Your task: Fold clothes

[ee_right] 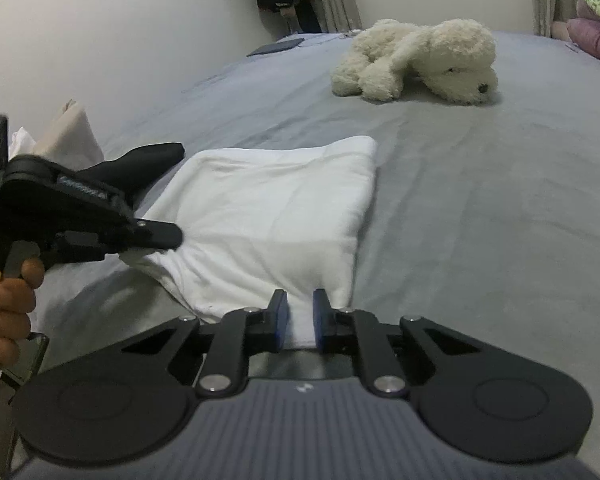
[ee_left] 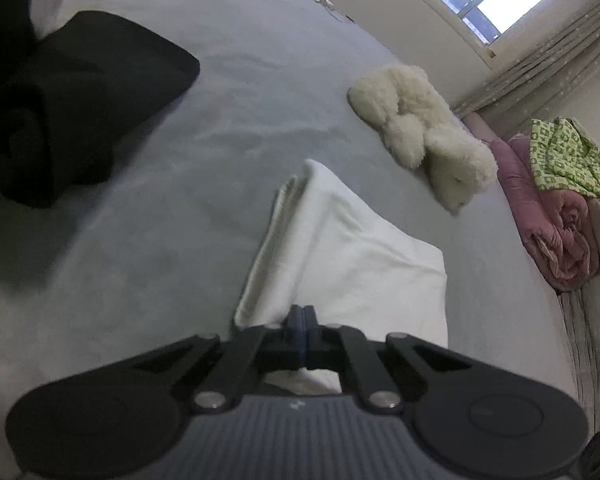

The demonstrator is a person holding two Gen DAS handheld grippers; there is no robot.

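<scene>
A folded white garment (ee_left: 352,248) (ee_right: 272,208) lies on the grey bed (ee_left: 228,64) (ee_right: 480,208). My left gripper (ee_left: 303,316) is shut, its blue pads pressed together on the garment's near edge. The right wrist view shows that left gripper (ee_right: 176,236) from the side, held by a hand (ee_right: 8,292), pinching the garment's slightly raised left corner. My right gripper (ee_right: 301,308) grips the garment's near right corner, with a white fold filling the narrow gap between its pads. A crumpled black garment (ee_left: 80,100) lies further left on the bed.
A cream plush dog (ee_left: 420,136) (ee_right: 420,60) lies beyond the white garment. A pink quilt (ee_left: 552,220) with a green patterned cloth (ee_left: 568,156) sits off the bed's right side. Beige and white cloths (ee_right: 70,128) lie at the left. A dark flat device (ee_right: 276,46) rests far back.
</scene>
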